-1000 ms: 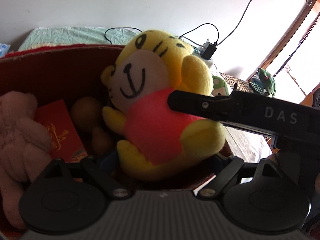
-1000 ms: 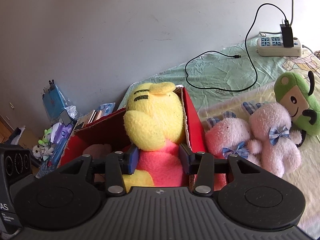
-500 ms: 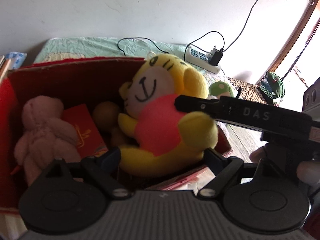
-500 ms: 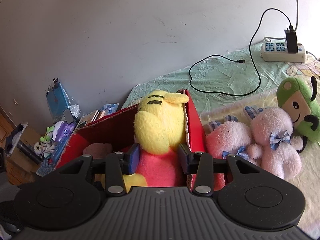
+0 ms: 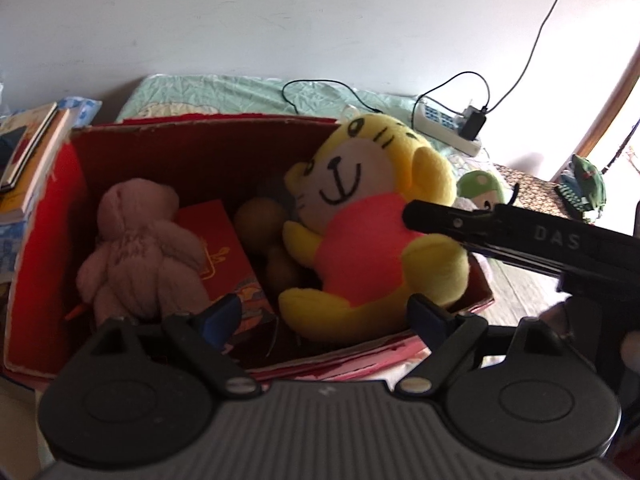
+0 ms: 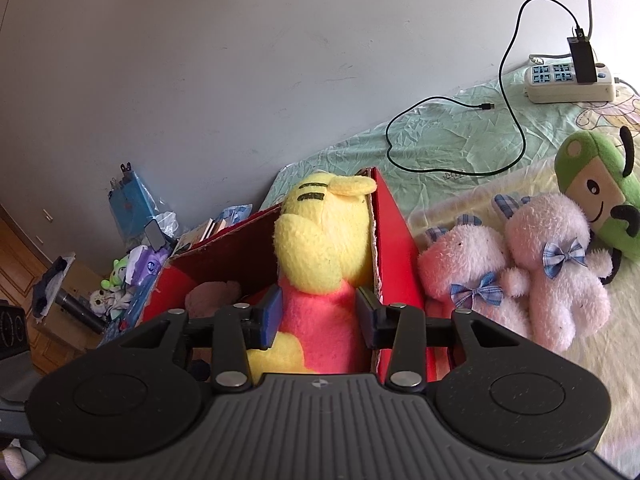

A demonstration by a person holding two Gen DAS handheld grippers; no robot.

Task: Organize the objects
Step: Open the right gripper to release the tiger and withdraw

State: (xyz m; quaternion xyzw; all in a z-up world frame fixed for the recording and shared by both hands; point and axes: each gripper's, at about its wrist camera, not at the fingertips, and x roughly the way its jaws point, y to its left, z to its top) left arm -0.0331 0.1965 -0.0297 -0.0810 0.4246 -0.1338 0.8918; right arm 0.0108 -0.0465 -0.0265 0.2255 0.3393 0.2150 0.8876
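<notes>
Right claw [image 6: 316,316] angled down, clenched on yellow plush [image 6: 320,256] in red box [image 6: 394,240], left claw [image 5: 324,316] released above.

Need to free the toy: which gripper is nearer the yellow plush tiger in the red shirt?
Right gripper: clamped on the yellow plush tiger. Left gripper hovers open just short of it.

The left gripper [image 5: 320,320] has drawn back — more red box [image 5: 52,240] shows.
</notes>
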